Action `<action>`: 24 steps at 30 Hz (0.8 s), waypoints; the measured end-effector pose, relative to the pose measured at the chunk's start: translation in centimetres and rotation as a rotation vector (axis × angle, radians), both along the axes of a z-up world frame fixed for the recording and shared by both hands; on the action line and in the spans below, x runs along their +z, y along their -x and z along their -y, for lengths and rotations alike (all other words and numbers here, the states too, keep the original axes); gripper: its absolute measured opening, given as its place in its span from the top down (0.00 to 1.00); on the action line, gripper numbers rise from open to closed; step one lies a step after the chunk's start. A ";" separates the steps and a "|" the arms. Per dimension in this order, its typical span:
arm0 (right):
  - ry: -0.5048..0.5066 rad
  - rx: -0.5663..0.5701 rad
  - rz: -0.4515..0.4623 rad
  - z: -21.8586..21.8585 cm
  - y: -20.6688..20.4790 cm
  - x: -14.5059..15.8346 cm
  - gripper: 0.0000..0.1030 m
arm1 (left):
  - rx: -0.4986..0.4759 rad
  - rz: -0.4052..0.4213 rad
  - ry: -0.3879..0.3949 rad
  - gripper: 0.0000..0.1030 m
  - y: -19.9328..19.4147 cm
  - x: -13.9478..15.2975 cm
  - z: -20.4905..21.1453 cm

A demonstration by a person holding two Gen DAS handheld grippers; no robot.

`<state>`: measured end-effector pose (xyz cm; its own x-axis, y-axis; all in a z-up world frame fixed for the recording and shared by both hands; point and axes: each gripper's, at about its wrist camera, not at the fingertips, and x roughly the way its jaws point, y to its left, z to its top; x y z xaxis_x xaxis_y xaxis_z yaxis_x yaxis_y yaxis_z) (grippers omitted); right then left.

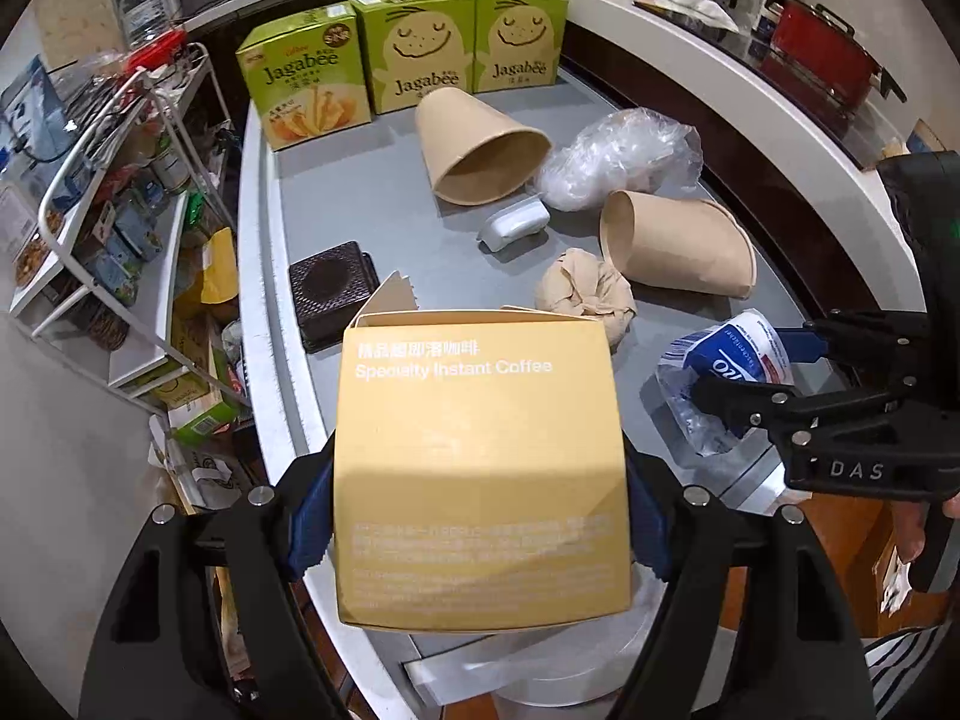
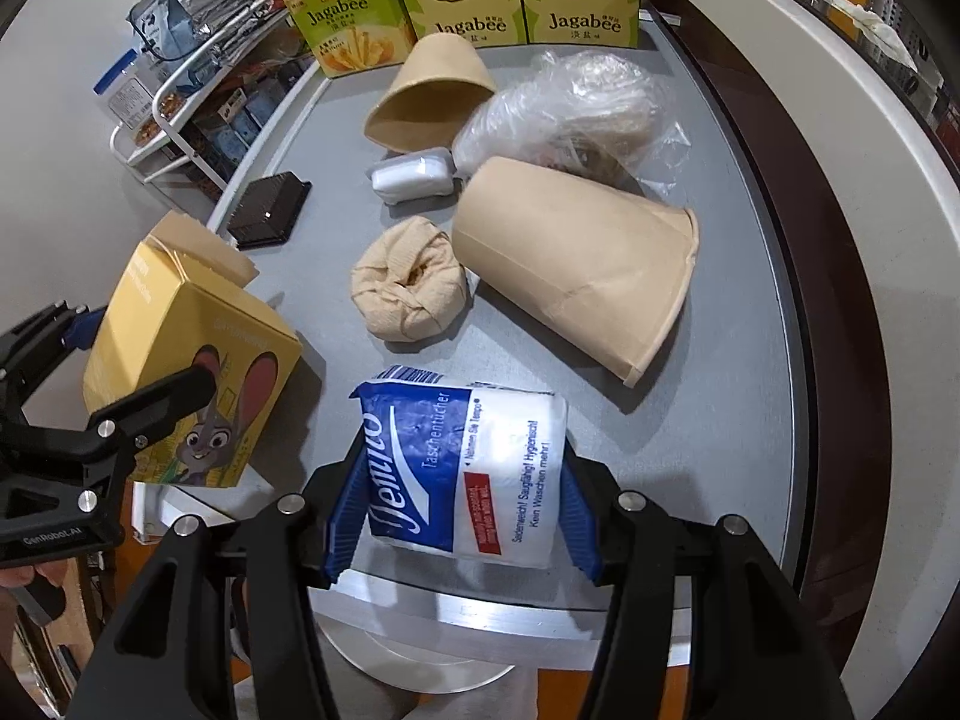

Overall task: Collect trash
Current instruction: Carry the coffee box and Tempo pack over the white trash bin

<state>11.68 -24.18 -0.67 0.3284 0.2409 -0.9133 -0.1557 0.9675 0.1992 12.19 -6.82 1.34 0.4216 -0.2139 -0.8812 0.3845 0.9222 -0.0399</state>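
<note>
The left gripper [image 1: 480, 516] has the yellow coffee box [image 1: 480, 456] between its blue pads at about half width, both pads against the box's sides, so it reads as gripped. The right gripper [image 2: 459, 510] is closed tight on the blue-and-white tissue pack [image 2: 474, 468]. Both items sit at the near edge of the grey table [image 2: 738, 432]; whether either is lifted clear of it is hard to judge.

To do this step well, keep the box squeezed evenly low on its side walls: its top flaps are open, and thin card will buckle if pinched harder. The soft tissue pack may slip, so carry it level. Bring both over the bin before letting go, one at a time.

Two tipped paper cups [image 1: 480, 150] [image 1: 678, 243], a paper wad [image 1: 585, 294], a clear plastic bag [image 1: 624, 159], a small white tub [image 1: 516, 222] and a dark tray [image 1: 330, 294] lie farther in, apart from both grippers. Three green snack boxes [image 1: 414, 48] stand along the far edge; whether they count as trash is unclear.

The bin is not surely in view: only a pale round shape shows below the near edge, cut off by the grippers. Whether the box is empty is also hidden.
</note>
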 end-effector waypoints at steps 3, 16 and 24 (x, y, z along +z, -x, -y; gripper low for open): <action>-0.020 -0.002 0.013 0.2 0.4 0.8 0.48 | 0.023 0.014 0.006 0.24 0.5 0.5 -0.3; -0.107 0.022 0.068 0.5 3.6 4.7 0.48 | 0.077 0.044 0.030 0.24 3.9 2.0 -1.8; -0.118 0.053 0.065 0.3 5.9 5.4 0.48 | 0.087 0.038 0.034 0.24 6.8 1.6 -2.5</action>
<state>5.82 -24.46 4.77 0.3695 0.3644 -0.8548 -0.2226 0.9278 0.2993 5.39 -4.28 2.90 0.4732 -0.2048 -0.8568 0.3051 0.9505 -0.0587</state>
